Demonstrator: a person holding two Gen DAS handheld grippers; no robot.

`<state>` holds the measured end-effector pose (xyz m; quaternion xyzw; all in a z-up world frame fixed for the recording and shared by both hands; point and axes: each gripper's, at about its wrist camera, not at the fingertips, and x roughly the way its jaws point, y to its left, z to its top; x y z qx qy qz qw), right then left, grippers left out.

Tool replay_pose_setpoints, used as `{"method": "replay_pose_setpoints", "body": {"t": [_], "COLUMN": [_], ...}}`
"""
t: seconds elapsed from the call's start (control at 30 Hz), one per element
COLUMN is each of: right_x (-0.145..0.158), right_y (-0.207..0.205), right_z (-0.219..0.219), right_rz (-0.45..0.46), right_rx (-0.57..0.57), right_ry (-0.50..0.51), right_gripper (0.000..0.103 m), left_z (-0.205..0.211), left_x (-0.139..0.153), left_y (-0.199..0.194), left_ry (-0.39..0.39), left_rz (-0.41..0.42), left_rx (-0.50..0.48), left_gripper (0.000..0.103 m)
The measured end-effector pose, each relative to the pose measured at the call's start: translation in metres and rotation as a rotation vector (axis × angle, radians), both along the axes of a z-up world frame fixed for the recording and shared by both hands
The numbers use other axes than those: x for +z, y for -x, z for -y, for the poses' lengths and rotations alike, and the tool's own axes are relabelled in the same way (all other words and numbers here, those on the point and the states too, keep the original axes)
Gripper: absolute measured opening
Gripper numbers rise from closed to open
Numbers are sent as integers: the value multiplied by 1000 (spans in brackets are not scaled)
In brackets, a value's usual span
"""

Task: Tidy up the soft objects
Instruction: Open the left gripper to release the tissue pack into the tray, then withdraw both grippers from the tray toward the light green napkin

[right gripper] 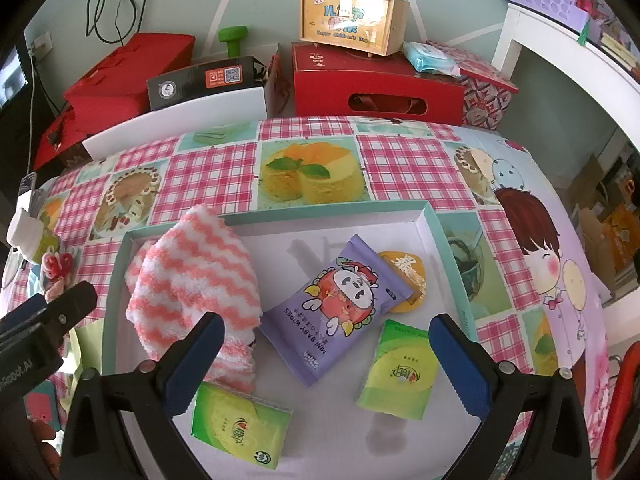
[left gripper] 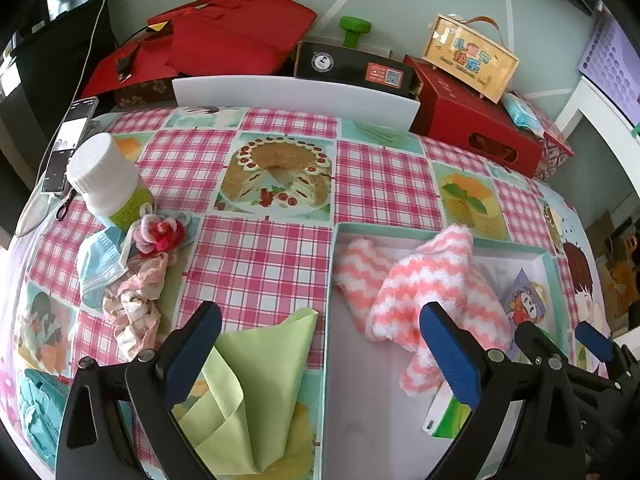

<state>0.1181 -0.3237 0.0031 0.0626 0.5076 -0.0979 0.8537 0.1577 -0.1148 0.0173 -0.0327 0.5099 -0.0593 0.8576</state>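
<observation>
Both jaws stand wide and empty: the left hand-held gripper (left gripper: 320,356) hangs over the tray's near-left edge, the right hand-held gripper (right gripper: 326,364) over the tray's middle, neither touching anything. Right below and between them, the pink-and-white fuzzy cloth (right gripper: 196,280) lies heaped in the left part of the shallow tray (right gripper: 436,220), one corner riding up on the far rim. Beside it sit the purple wipes pack (right gripper: 340,312) and two green tissue packs (right gripper: 240,428). Out on the table (left gripper: 256,264), more soft things wait: a light green cloth (left gripper: 256,380) just left of the tray, a blue face mask (left gripper: 100,268), a floral scrunchie (left gripper: 136,304). The risk, likely: a reach leftward snags the heaped cloth and drags it back over the rim.
</observation>
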Motion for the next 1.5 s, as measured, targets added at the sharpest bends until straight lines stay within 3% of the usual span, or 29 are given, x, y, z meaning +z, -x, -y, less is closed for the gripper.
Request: {"method": "replay_pose_setpoints", "body": {"t": [0.27, 0.5, 0.83, 1.3, 1.5], "right_x": [7, 8, 8, 5, 1], "right_y": [2, 0, -6, -9, -5], "right_z": [1, -8, -45, -130, -158], "right_rz": [25, 25, 27, 25, 15], "right_rx": [-13, 4, 96, 307, 379], "right_ry": [-7, -31, -49, -42, -41], "right_gripper": [103, 103, 103, 103, 103], "left_z": [6, -8, -60, -141, -160], "left_x": [3, 4, 7, 16, 11], "left_y": [2, 1, -1, 6, 7], "left_ry": [-20, -6, 11, 13, 32], "left_rz": [-14, -30, -43, -45, -82], "left_rx": [-58, -54, 57, 228, 260], "left_gripper": [99, 99, 99, 99, 99]}}
